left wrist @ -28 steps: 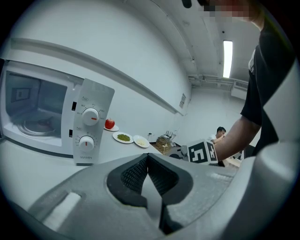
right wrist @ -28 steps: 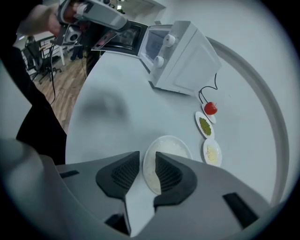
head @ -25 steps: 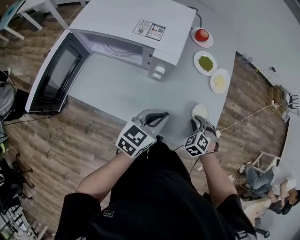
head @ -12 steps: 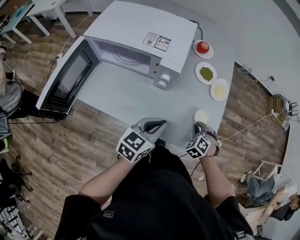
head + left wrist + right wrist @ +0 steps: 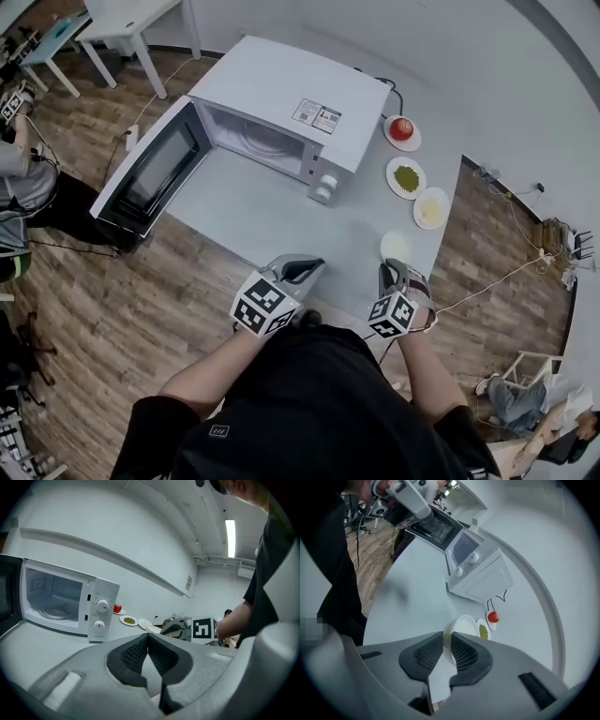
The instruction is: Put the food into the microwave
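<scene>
A white microwave (image 5: 281, 94) stands at the back of the grey table (image 5: 253, 206), its door (image 5: 155, 169) swung wide to the left and its cavity (image 5: 51, 603) lit. My right gripper (image 5: 392, 272) pinches the near rim of a white bowl (image 5: 395, 247) at the table's front right. Its jaws are still closing on that rim (image 5: 446, 637), and the bowl (image 5: 464, 626) tilts beyond the pads. My left gripper (image 5: 314, 265) hovers over the front edge, shut with nothing between its pads (image 5: 136, 651).
Three small plates line the right side of the table beside the microwave: a red tomato (image 5: 401, 129), green food (image 5: 406, 177) and pale yellow food (image 5: 431, 208). The microwave's two knobs (image 5: 101, 613) face me. Wooden floor and a person (image 5: 23, 187) lie to the left.
My right gripper has closed on the bowl's rim and risen with it. The left gripper has drifted slightly. The head view has shifted so the microwave sits lower in the picture.
</scene>
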`<action>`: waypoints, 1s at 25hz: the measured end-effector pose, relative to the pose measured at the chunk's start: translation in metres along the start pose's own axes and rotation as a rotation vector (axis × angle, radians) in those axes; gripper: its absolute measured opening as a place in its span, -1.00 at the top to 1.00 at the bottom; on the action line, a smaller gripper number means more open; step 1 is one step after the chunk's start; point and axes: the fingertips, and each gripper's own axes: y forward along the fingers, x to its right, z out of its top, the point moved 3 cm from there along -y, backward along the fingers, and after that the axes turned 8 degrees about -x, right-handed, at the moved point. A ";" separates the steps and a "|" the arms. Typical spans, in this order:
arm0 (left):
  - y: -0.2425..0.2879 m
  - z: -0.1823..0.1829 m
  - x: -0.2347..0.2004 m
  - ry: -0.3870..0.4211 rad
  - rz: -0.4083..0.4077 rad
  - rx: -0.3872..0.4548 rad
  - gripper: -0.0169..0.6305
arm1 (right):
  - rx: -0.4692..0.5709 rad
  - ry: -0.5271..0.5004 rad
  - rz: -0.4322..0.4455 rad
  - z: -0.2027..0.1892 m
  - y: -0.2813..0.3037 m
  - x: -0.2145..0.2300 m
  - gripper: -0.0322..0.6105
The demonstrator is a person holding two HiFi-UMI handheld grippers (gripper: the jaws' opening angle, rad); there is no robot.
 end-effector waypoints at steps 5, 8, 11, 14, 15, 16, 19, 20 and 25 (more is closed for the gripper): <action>0.004 0.012 0.011 0.008 0.036 0.008 0.92 | 0.121 -0.037 -0.025 0.015 -0.030 0.026 0.70; 0.000 0.019 0.014 0.014 0.077 0.010 0.92 | 0.185 -0.060 -0.024 0.023 -0.043 0.036 0.70; -0.008 0.025 0.012 0.027 0.125 0.002 0.92 | 0.253 -0.086 -0.030 0.032 -0.056 0.045 0.70; -0.019 0.032 0.011 0.030 0.162 0.007 0.92 | 0.305 -0.132 -0.028 0.043 -0.066 0.046 0.70; -0.024 0.035 0.010 0.030 0.171 0.014 0.92 | 0.318 -0.143 -0.021 0.047 -0.069 0.044 0.70; -0.029 0.037 0.008 0.034 0.176 0.020 0.92 | 0.330 -0.149 -0.010 0.053 -0.071 0.041 0.70; -0.042 0.041 -0.003 0.064 0.171 0.024 0.92 | 0.360 -0.142 0.021 0.074 -0.079 0.031 0.70; -0.046 0.042 -0.010 0.075 0.165 0.026 0.92 | 0.366 -0.142 0.023 0.083 -0.080 0.030 0.70; -0.081 0.052 -0.053 0.126 0.136 0.069 0.92 | 0.362 -0.132 -0.035 0.141 -0.086 0.026 0.70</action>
